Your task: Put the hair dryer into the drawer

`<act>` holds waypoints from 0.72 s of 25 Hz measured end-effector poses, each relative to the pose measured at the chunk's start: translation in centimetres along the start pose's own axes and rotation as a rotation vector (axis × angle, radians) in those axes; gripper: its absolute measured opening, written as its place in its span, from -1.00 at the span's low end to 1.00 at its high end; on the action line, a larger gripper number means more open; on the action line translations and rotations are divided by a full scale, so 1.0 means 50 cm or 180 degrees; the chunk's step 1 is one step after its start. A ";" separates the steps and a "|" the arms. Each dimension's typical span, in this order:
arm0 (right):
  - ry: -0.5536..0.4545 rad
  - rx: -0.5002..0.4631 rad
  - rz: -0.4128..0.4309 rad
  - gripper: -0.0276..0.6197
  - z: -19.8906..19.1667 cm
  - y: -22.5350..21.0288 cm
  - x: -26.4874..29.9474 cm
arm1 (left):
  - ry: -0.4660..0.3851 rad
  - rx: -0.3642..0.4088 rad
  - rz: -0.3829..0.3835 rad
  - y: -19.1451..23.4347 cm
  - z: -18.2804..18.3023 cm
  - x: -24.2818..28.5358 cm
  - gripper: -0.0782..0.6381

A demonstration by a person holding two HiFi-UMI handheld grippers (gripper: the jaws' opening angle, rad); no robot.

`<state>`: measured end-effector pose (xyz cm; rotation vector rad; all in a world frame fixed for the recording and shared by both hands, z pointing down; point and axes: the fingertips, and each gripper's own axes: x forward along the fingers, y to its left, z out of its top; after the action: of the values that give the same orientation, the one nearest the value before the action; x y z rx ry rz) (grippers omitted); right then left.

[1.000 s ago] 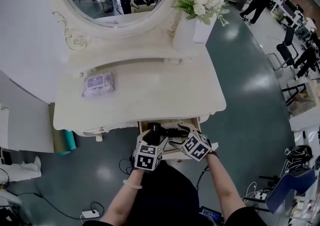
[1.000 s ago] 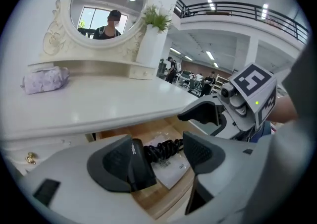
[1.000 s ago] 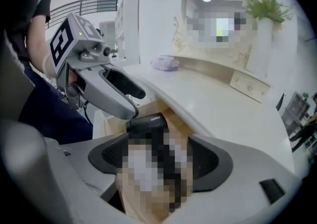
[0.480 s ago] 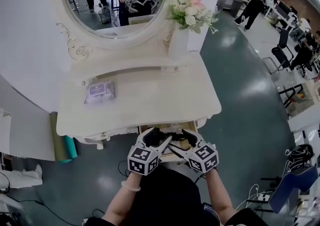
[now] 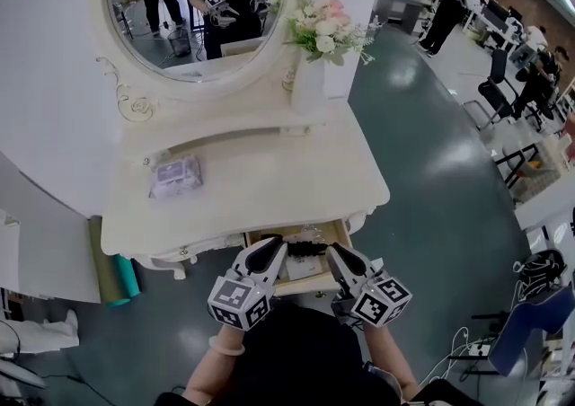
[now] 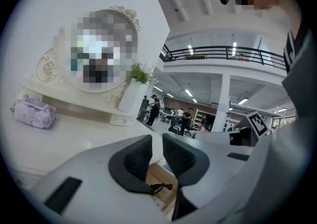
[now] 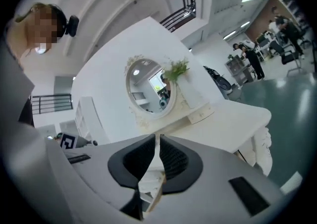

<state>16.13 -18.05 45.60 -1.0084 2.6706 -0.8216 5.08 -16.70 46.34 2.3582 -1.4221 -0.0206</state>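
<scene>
The drawer (image 5: pixel 307 285) stands pulled out under the front of the white dressing table (image 5: pixel 269 184). Inside it a dark shape with a black cord, the hair dryer (image 5: pixel 304 237), lies at the back, partly hidden by the table's edge. The cord's loop (image 6: pixel 159 187) shows below the left jaws. My left gripper (image 5: pixel 269 249) (image 6: pixel 157 141) hovers above the drawer's left side, its jaws closing, a narrow gap left and nothing between them. Over the drawer's right side, the right gripper (image 5: pixel 338 257) (image 7: pixel 157 141) is closing too, pads almost together, empty.
A purple packet (image 5: pixel 175 175) (image 6: pixel 32 113) lies on the tabletop's left. A white vase with flowers (image 5: pixel 310 81) and an oval mirror (image 5: pixel 193 0) stand at the back. A teal roll (image 5: pixel 126 274) and cables lie on the floor; people and chairs stand far right.
Both grippers have risen out of the drawer and drawn back toward me, and their jaws have closed from wide open. The hair dryer stays in the drawer.
</scene>
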 end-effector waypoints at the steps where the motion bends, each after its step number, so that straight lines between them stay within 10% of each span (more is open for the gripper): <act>1: -0.0126 0.0098 -0.0001 -0.81 0.003 0.001 -0.008 | 0.0042 0.0030 0.0024 0.000 -0.007 -0.002 -0.62; 18: 0.0010 -0.0586 -0.0258 -0.86 -0.079 0.080 -0.018 | 0.0157 -0.0017 -0.0204 -0.068 -0.085 -0.039 -0.77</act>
<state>13.22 -13.25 46.64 -1.1637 2.7645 -0.5995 7.92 -12.26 48.80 2.3824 -1.3217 0.0161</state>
